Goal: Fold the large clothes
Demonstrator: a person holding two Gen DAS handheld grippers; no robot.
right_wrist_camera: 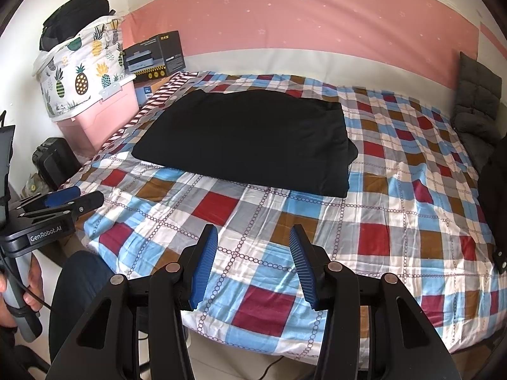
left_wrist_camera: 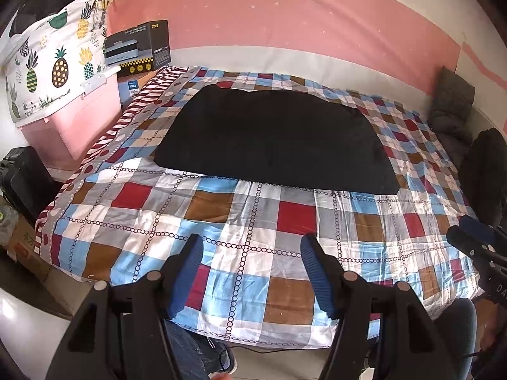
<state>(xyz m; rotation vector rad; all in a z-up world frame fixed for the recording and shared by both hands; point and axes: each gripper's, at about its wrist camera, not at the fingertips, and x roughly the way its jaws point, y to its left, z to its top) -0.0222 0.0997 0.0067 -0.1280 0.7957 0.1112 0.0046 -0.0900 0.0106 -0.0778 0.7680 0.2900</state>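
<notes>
A black garment [left_wrist_camera: 272, 139] lies folded into a flat rectangle on the checked bedspread [left_wrist_camera: 253, 228], toward the far half of the bed; it also shows in the right wrist view [right_wrist_camera: 247, 139]. My left gripper [left_wrist_camera: 252, 243] is open and empty, held above the near edge of the bed, well short of the garment. My right gripper [right_wrist_camera: 253, 237] is open and empty, also above the near part of the bed. The right gripper shows at the right edge of the left wrist view [left_wrist_camera: 472, 231], and the left gripper shows at the left of the right wrist view [right_wrist_camera: 76, 198].
A pink storage box [left_wrist_camera: 76, 120] with a pineapple-print bag [left_wrist_camera: 54, 60] and a dark carton [left_wrist_camera: 139, 47] stand left of the bed. A grey quilted cushion [right_wrist_camera: 478, 104] leans at the far right. A black case [right_wrist_camera: 54, 158] sits on the floor at left. The person's legs are below the grippers.
</notes>
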